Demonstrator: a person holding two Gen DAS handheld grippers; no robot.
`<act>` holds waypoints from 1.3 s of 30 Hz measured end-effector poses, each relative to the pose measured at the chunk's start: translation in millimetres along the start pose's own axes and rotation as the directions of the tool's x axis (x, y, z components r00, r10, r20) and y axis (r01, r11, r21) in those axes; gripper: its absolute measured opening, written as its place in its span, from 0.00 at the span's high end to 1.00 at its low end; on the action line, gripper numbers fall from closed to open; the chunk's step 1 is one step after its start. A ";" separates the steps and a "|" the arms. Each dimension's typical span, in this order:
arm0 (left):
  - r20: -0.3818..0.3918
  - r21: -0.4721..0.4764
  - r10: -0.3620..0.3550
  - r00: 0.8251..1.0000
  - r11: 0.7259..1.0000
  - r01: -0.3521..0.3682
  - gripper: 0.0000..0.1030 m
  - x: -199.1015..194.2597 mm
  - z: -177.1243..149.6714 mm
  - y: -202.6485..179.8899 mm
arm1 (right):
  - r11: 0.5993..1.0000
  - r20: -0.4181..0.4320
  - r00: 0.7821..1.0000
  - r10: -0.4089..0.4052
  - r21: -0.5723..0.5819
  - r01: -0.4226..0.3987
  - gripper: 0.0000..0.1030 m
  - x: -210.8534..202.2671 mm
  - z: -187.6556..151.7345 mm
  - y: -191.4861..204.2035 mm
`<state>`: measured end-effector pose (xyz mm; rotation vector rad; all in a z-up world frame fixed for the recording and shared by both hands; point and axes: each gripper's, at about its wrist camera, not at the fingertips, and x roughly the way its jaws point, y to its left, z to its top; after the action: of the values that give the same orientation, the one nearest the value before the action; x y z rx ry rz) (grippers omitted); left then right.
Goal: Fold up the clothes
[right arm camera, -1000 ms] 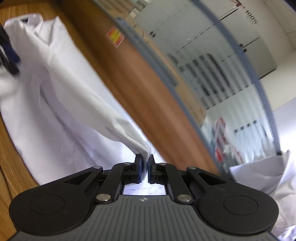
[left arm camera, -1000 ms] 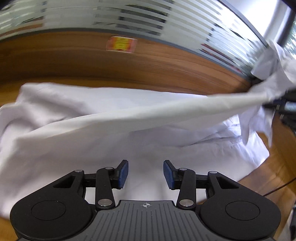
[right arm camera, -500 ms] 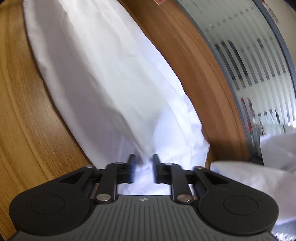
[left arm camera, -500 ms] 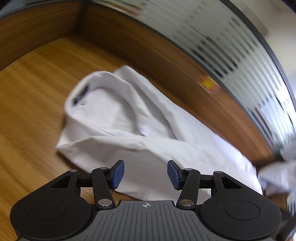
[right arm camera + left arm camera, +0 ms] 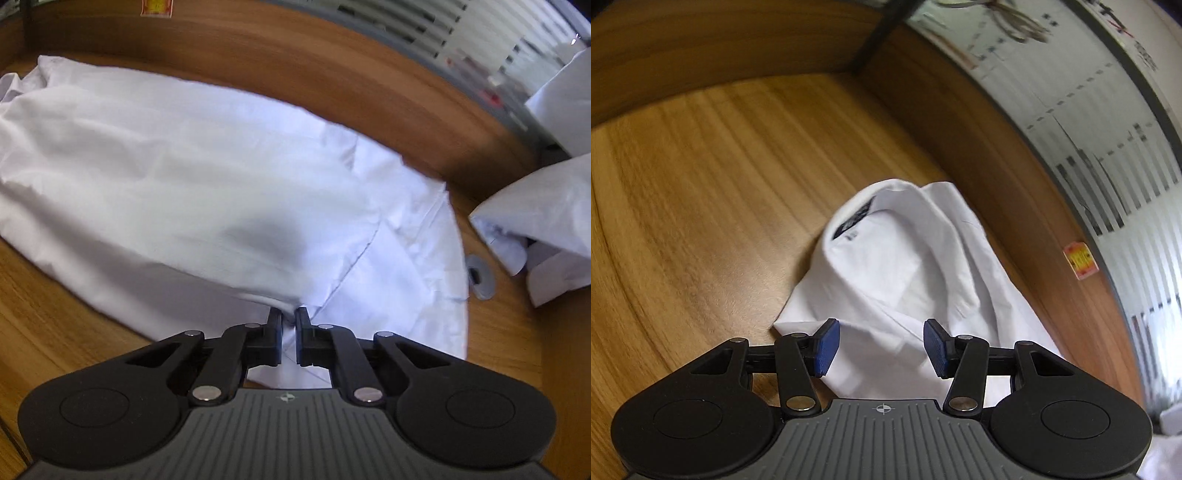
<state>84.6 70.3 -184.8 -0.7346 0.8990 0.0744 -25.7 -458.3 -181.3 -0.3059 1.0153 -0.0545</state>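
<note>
— Where is the white shirt (image 5: 905, 280) lying?

— It is lying on the wooden surface (image 5: 687, 206), right beside the brown wall panel (image 5: 964, 122). In the left wrist view its long way is running from about 11 o'clock down to 5 o'clock, and the collar (image 5: 857, 218) is pointing toward 11 o'clock, away from the claw.

— What is the left claw (image 5: 881, 347) doing?

— It is hanging over the shoulder end of the shirt. Its blue pads (image 5: 823, 347) are spread wide apart and are holding nothing.

— And the right claw (image 5: 289, 328)?

— Its fingers are pressed almost together, and they are pinching a fold of the white shirt (image 5: 207, 184) at its tips. In that view the shirt is stretching from 10 o'clock down toward 4 o'clock along the wall panel (image 5: 332, 74).

— Is anything else lying there?

— More white cloth (image 5: 546, 206) is sitting in a heap at 3 o'clock, apart from the shirt. A small grey ring (image 5: 479, 278) is showing in the surface between them. A little orange sticker (image 5: 1081, 260) is sitting on the wall at 3 o'clock in the left view.
</note>
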 end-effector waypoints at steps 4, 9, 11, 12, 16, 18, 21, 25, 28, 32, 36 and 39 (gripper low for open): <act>-0.030 -0.074 0.006 1.000 0.997 -0.008 0.58 11.1 0.6 15.7 | 0.966 0.089 0.985 -0.148 -0.199 0.164 0.94 -19.6 6.2 -0.3; -0.034 -0.048 0.019 0.999 0.999 -0.021 0.58 14.0 -0.9 14.3 | 0.877 0.161 0.953 -0.258 -0.375 0.301 0.94 -27.8 2.6 -0.3; -0.036 -0.037 0.025 0.999 0.999 -0.026 0.58 15.1 -1.6 13.6 | 0.899 0.121 0.961 -0.248 -0.342 0.275 0.95 -21.7 -7.6 -2.7; -0.037 -0.031 0.027 0.999 0.999 -0.029 0.58 15.6 -1.9 13.2 | 0.910 0.101 0.965 -0.242 -0.323 0.262 0.96 -18.7 -12.7 -4.0; -0.040 -0.009 0.038 0.998 0.999 -0.039 0.58 17.3 -3.4 11.5 | 0.947 0.020 0.977 -0.211 -0.242 0.210 0.96 -6.8 -33.3 -9.1; -0.042 0.003 0.049 0.998 0.999 -0.049 0.58 17.1 -4.1 8.9 | 0.962 -0.019 0.981 -0.192 -0.199 0.185 0.96 -0.8 -43.6 -11.7; -0.045 0.017 0.065 0.997 0.998 -0.064 0.58 14.8 -3.5 3.7 | 0.988 -0.039 0.989 -0.145 -0.061 0.143 0.95 -3.2 -51.2 -23.5; -0.026 0.021 0.068 0.997 0.998 -0.067 0.58 1.7 -5.4 -4.6 | 0.982 0.018 0.999 -0.032 0.185 0.028 0.70 -13.5 -44.5 -56.2; -0.004 0.054 0.057 0.998 0.997 -0.057 0.57 -12.3 -11.0 -16.3 | 0.951 0.079 0.996 0.045 0.302 -0.067 0.59 -14.4 -39.9 -80.6; -0.012 0.180 0.032 0.999 0.983 -0.029 0.58 -22.6 -28.6 -42.3 | 0.942 0.108 0.988 0.114 0.305 -0.142 0.47 -0.6 -28.5 -106.2; -0.073 0.326 0.038 0.997 0.945 -0.012 0.57 -10.5 -55.9 -71.9 | 0.942 0.087 0.978 0.191 0.263 -0.207 0.45 21.3 -20.8 -129.3; -0.125 0.364 0.047 0.991 0.931 0.002 0.57 3.8 -71.8 -84.5 | 0.938 0.074 0.964 0.256 0.221 -0.266 0.45 34.9 -17.4 -144.7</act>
<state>67.6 -38.3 -169.8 -0.3850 1.0135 -0.1205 -7.9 -607.1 -178.7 0.0411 0.9878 0.0754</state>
